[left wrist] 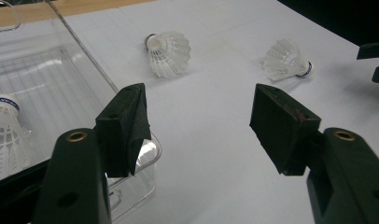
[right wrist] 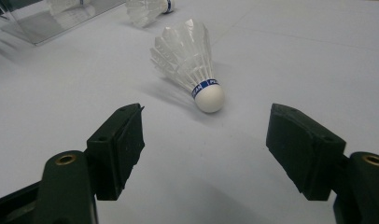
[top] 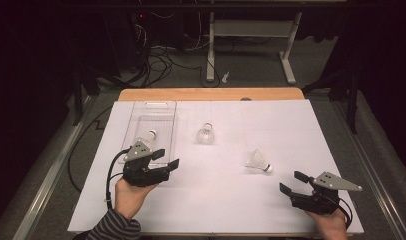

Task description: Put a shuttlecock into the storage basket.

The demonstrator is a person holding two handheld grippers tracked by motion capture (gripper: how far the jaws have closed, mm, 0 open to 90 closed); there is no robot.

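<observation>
Three white shuttlecocks are in view. One shuttlecock [top: 147,138] [left wrist: 5,135] lies inside a clear plastic box [top: 141,122] [left wrist: 57,79] at the left. A second shuttlecock [top: 206,134] [left wrist: 168,52] [right wrist: 148,10] rests on the white sheet mid-table. The third shuttlecock [top: 258,161] [left wrist: 285,60] [right wrist: 191,60] lies on its side at the right, cork end toward the right gripper. My left gripper [top: 165,159] [left wrist: 199,128] is open at the box's near corner, holding nothing. My right gripper [top: 293,182] [right wrist: 206,149] is open and empty, just short of the third shuttlecock.
A white sheet [top: 221,200] covers the wooden table [top: 211,94]. Beyond the far edge stand a desk frame [top: 251,45] and loose cables [top: 161,60] on the floor. The right gripper's jaws appear at the right edge of the left gripper view.
</observation>
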